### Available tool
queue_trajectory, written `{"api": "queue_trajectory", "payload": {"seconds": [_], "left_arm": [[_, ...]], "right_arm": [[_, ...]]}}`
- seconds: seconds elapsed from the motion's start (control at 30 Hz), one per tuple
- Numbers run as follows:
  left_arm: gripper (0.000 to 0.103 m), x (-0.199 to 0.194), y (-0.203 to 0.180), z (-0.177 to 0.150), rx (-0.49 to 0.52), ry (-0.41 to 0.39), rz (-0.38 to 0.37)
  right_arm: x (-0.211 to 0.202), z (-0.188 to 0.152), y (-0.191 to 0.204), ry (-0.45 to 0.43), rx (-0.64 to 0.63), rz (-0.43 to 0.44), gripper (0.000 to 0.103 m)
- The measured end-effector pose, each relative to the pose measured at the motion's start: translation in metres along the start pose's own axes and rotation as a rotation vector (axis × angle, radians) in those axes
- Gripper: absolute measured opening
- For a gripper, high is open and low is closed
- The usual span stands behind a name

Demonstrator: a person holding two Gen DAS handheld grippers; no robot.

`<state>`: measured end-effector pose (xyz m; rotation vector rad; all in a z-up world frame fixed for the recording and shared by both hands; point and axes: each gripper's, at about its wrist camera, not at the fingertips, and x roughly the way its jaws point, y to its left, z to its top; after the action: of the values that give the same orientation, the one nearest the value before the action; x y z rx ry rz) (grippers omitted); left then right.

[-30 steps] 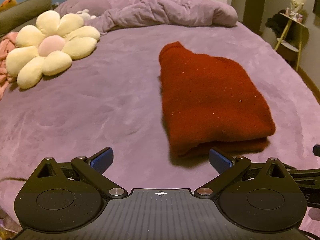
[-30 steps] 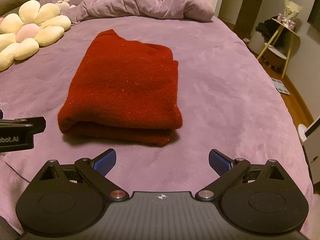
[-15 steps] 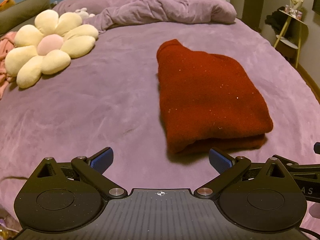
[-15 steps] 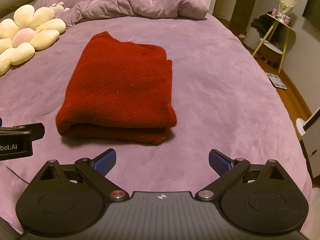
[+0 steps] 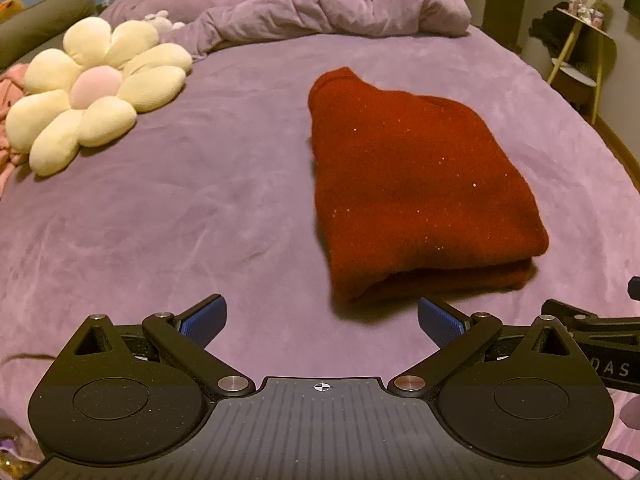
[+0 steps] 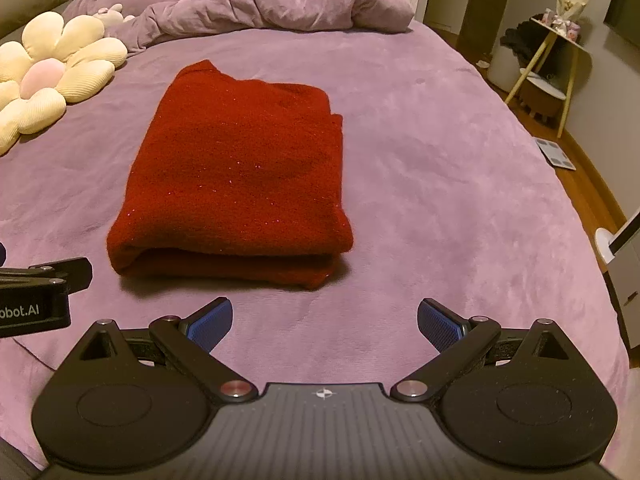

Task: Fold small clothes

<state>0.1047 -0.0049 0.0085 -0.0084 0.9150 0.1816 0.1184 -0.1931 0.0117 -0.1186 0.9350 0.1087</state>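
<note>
A red knitted garment lies folded into a thick rectangle on the purple bed; in the right wrist view the same garment sits ahead and slightly left. My left gripper stands open over the bedspread, just short of the garment's near left corner, with nothing between its blue pads. My right gripper is open too, a little back from the garment's near edge, holding nothing. Each gripper's body shows at the edge of the other's view.
A cream flower-shaped cushion lies at the left of the bed, with a pink cloth beyond it. A rumpled purple duvet is heaped at the head. A yellow-legged side table and wooden floor lie off the bed's right side.
Both grippers have drawn back slightly from the folded garment and stay open. The garment has not moved on the bed.
</note>
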Motion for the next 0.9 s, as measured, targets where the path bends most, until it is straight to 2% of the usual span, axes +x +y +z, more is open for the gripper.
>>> {"api": "queue_trajectory", "payload": {"seconds": [0.9], "left_arm": [[0.103, 0.0015, -0.0038, -0.0002, 0.022, 0.016, 0.008]], "right_arm": [[-0.0014, 0.0040, 0.0038, -0.009, -0.004, 0.020, 0.099]]}}
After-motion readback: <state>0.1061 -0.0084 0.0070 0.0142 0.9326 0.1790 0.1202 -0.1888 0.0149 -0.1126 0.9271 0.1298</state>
